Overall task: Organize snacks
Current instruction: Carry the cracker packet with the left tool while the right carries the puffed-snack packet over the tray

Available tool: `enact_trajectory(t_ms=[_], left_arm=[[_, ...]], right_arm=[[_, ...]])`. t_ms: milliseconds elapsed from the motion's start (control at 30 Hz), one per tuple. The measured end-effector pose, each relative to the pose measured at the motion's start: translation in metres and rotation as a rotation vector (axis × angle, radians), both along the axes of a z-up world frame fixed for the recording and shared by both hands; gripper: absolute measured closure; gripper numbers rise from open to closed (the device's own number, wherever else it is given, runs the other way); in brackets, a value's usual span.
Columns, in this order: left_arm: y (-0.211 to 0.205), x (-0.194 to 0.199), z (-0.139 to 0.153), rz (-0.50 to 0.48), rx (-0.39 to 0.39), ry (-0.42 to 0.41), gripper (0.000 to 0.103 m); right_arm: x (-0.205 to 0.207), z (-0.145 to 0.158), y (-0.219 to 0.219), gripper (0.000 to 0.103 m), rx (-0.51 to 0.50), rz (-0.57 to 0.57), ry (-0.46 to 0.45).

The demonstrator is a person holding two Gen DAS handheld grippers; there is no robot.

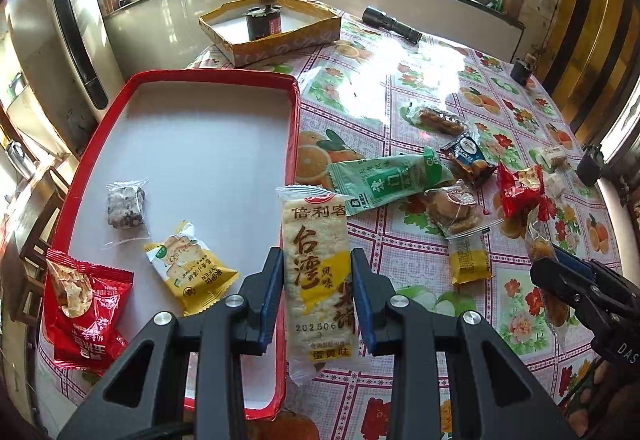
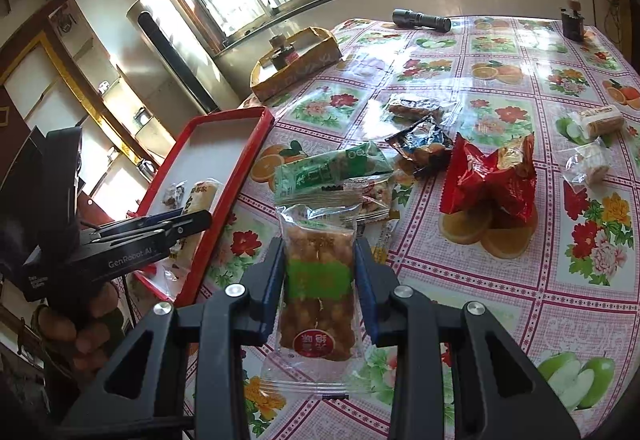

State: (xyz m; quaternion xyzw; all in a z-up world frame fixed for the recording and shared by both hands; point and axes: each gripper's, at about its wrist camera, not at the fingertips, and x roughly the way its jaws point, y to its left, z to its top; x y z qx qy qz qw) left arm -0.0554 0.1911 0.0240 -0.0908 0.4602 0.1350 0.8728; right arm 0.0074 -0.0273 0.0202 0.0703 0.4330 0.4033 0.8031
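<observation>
- Well, both grippers are busy: the left gripper point(image 1: 316, 272) has its fingers closed on the long rice cracker pack point(image 1: 318, 272), gripped across its middle, the pack hanging over the right rim of the red tray point(image 1: 294, 127).
- The right gripper point(image 2: 319, 272) is pinched on a clear-wrapped fried dough bar point(image 2: 318, 288), held at the green label band, above the flowered tablecloth point(image 2: 520, 280).
- Already lying in the tray: a dark square sweet point(image 1: 125, 207), a yellow cracker packet point(image 1: 190, 266) and a red packet point(image 1: 86, 304).
- Waiting loose on the cloth are a green sachet point(image 1: 386, 179), a crumpled red bag point(image 2: 490, 175), a dark blue wrapper point(image 2: 420, 143) and some smaller pieces.
- Both held snacks look light and brittle inside slick film; I would guess a hard squeeze could crack them, and a loose one would let the plastic slide.
- The middle of each pack seems the sensible hold, since the crimped ends are just floppy film.
- To my eye the sorting is perhaps a third done, with the cracker pack nearly home.
</observation>
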Motion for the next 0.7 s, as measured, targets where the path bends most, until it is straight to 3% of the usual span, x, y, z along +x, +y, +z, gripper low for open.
enact_trajectory(t_ms=[700], left_arm=[[0.073,-0.011,0.008,0.130,-0.006,-0.019,0.070]], right_arm=[[0.005,0.009,0.088,0.067,0.054,0.137,0.008]])
